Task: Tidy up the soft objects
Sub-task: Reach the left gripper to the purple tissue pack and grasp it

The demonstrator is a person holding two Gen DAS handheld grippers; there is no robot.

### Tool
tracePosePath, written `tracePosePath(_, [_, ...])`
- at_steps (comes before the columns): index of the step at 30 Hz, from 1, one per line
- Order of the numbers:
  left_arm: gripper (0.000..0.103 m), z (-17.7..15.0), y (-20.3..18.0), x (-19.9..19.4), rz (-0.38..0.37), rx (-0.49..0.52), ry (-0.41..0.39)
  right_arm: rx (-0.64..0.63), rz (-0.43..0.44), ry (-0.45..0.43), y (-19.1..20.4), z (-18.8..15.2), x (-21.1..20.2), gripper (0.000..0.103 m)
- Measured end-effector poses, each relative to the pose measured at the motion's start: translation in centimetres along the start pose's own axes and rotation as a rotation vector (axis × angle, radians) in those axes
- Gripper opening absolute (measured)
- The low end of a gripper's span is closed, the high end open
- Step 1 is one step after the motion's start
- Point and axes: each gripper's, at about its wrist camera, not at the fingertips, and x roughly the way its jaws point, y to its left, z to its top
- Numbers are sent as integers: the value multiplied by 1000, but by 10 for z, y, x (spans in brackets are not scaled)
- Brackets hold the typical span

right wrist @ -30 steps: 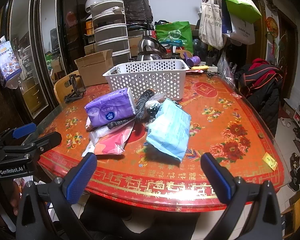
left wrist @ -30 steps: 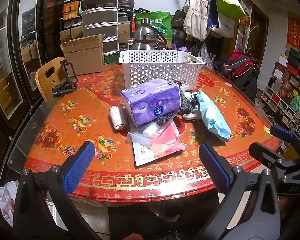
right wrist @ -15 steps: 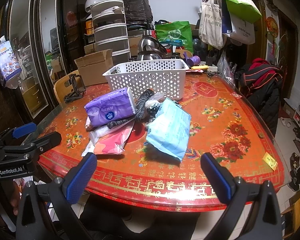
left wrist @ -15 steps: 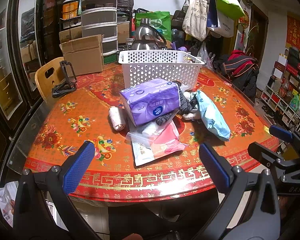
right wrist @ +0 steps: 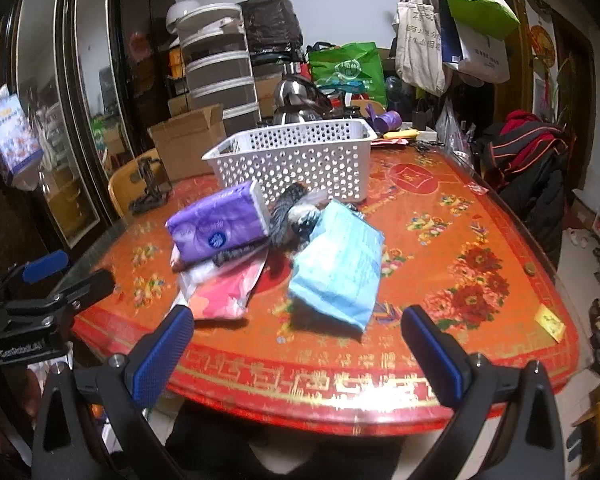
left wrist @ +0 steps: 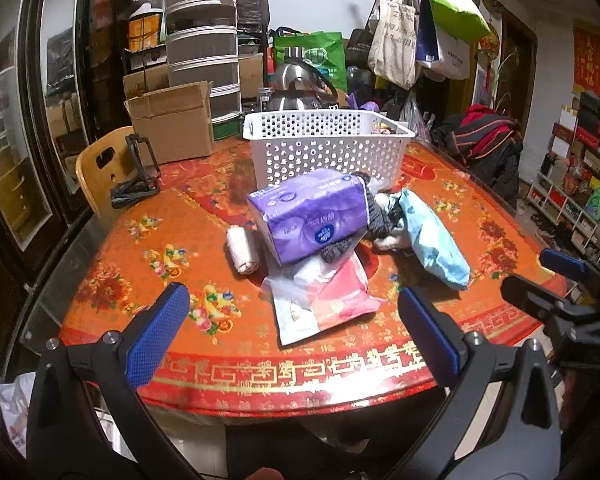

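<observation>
Left gripper (left wrist: 294,334) wide apart, empty, at worktop (left wrist: 140,240) edge; ahead: pink pack (left wrist: 340,292), purple tissue pack (left wrist: 312,212), basket (left wrist: 324,144) beyond.

Before me lies the worktop (left wrist: 140,248), round-edged, glossy red-orange with flower prints and a gold-patterned border. At its far side stands a white perforated basket (left wrist: 324,148). Just in front of it rests a heap of soft things: a purple tissue pack (left wrist: 312,212) propped tilted on dark knitted fabric (left wrist: 340,249), a pink-and-white pouch (left wrist: 320,300) flat on the surface nearest me, and a light blue pack (left wrist: 432,240) leaning on the heap's right. A small white roll (left wrist: 242,249) lies just left of the purple pack. A black folding stand (left wrist: 138,184) sits near the left edge, a cardboard box (left wrist: 172,120) behind it.
</observation>
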Motion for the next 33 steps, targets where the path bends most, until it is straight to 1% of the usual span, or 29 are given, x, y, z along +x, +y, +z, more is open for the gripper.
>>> tracePosePath(1, [103,3,5,2,-19,-17,-5,5,-9,-12,-3,2,3,103])
tracePosePath(3, [103,9,16,10,-40,-51,-11,15,-9,-87,-11,7,9,103])
tracePosePath(4, [103,12,19,16,-37,-50,-4,12,-6,-94,-12,9,13,103])
tracePosePath(6, [103,21,26,35,-2,-29,27,-12,35,-50,-11,18,27,103])
tracePosePath(7, [103,24,30,48,27,-22,58,-19,47,-39,-9,23,33,103])
tracePosePath(8, [103,27,35,61,40,-18,92,-28,45,-47,-7,27,39,103])
tracePosePath(10, [103,32,44,79,26,-25,121,-57,46,-68,0,35,51,103])
tracePosePath(13, [103,38,59,101,-37,-51,123,-62,99,-51,7,49,78,103])
tracePosePath(14, [103,39,62,107,-36,-50,122,-70,117,-39,10,53,87,103])
tracePosePath(16, [103,42,67,122,-43,-37,128,-91,119,-18,18,60,107,103])
tracePosePath(18, [102,43,69,133,-33,-26,130,-105,146,1,23,64,121,98])
tracePosePath(19, [99,44,71,139,-45,-20,125,-113,152,7,26,65,126,97])
tracePosePath(20, [96,44,72,143,-66,-18,125,-120,156,11,28,67,131,94])
tracePosePath(21, [86,44,72,147,-77,-18,128,-125,166,14,30,68,135,90])
tracePosePath(22, [81,44,72,149,-87,-17,125,-127,175,19,30,69,139,89])
tracePosePath(25, [80,47,68,157,-107,11,104,-133,209,35,32,73,149,82])
tracePosePath(26, [79,46,65,157,-116,17,103,-144,214,42,34,74,153,78])
tracePosePath(28, [71,45,62,162,-148,28,101,-163,222,50,36,75,156,76])
tracePosePath(29, [68,45,61,166,-157,35,98,-176,228,55,38,76,159,75])
tracePosePath(31, [59,42,56,167,-180,40,103,-190,242,67,40,76,165,70])
tracePosePath(33, [57,40,53,173,-202,46,109,-197,257,80,44,76,171,63])
